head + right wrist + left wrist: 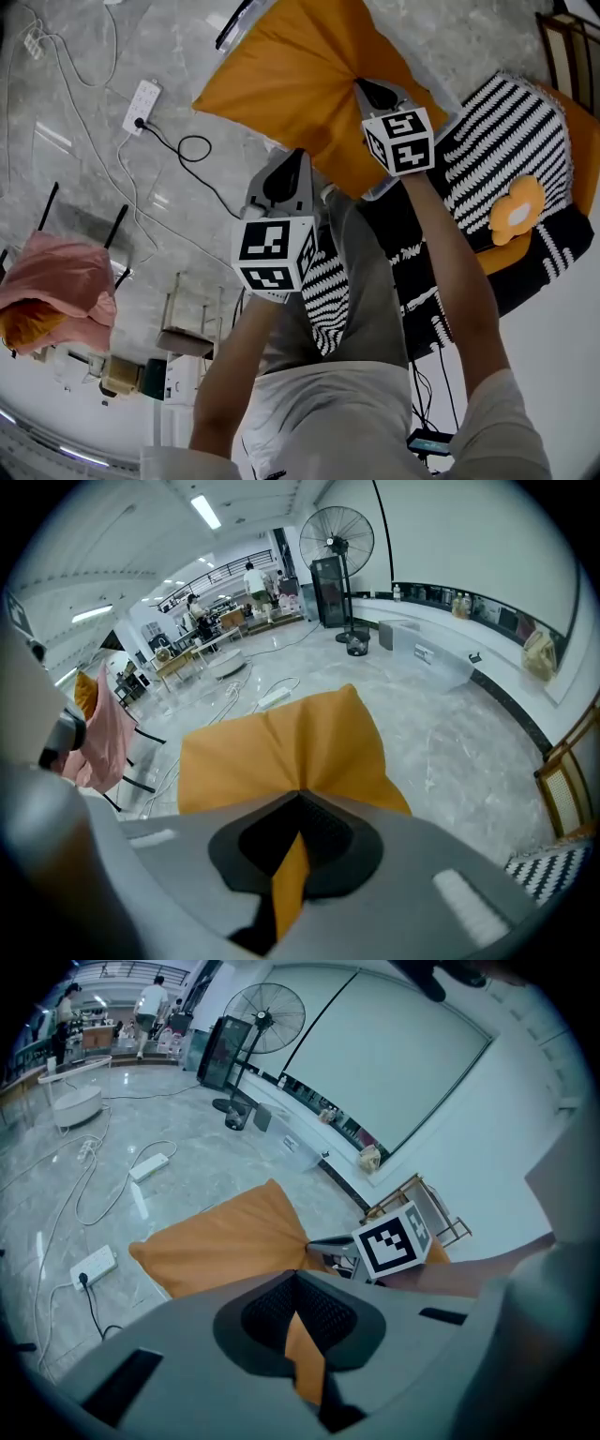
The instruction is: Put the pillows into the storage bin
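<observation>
As seen from the head view, the left hand-held gripper [286, 176] and right hand-held gripper [373, 94] each pinch an edge of the orange pillow [291, 75], which hangs over the grey floor [112, 206] just beside a black-and-white striped pillow [511, 141]. A power strip [142, 103] lies on the floor.

In the left gripper view, the jaws are closed on a fold of orange fabric, and the pillow spreads out beyond them. A standing fan [267, 1018] is far behind.

In the right gripper view it is the same: jaws clamped on orange fabric, with a pink cloth [103, 742] at the left.
</observation>
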`<action>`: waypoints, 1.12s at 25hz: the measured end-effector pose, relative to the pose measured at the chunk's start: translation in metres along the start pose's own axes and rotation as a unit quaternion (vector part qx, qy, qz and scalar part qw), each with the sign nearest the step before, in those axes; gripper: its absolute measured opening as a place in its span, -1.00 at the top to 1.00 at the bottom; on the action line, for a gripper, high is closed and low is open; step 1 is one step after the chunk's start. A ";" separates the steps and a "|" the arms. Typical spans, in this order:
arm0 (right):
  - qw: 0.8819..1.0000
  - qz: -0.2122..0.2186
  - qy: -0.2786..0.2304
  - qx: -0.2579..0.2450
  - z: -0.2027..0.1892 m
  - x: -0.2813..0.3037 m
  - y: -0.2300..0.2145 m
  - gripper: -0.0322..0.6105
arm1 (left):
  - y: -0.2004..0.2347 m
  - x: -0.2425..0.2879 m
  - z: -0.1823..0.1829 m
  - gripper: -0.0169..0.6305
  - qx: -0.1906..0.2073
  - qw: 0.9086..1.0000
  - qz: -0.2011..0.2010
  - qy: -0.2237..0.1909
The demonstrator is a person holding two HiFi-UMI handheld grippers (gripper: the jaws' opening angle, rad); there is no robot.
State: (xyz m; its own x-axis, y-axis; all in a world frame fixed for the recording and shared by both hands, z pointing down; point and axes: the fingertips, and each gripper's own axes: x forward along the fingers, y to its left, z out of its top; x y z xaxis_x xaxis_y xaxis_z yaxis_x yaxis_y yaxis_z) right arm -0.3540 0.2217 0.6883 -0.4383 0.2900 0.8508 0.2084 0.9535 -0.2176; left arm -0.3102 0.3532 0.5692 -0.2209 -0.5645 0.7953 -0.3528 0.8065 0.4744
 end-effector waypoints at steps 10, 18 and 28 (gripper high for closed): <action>0.997 -0.063 0.007 0.051 -0.018 0.035 -0.038 0.86 | -0.004 0.010 -0.004 0.92 0.023 1.000 -0.005 0.009; 0.995 -0.037 -0.031 0.089 -0.034 -0.024 -0.022 0.67 | -0.044 0.006 -0.003 0.92 0.062 0.998 -0.021 0.014; 0.981 -0.050 -0.110 0.150 -0.064 -0.136 -0.027 0.60 | -0.126 0.002 -0.013 0.92 0.140 0.988 -0.055 0.026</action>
State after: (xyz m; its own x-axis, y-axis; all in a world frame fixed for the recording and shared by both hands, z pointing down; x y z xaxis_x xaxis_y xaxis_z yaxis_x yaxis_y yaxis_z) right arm -0.2435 0.1515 0.6089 -0.6284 0.1737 0.7583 -0.0964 0.9498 -0.2975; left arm -0.2547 0.2530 0.5154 -0.1229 -0.6306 0.7664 -0.6112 0.6565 0.4421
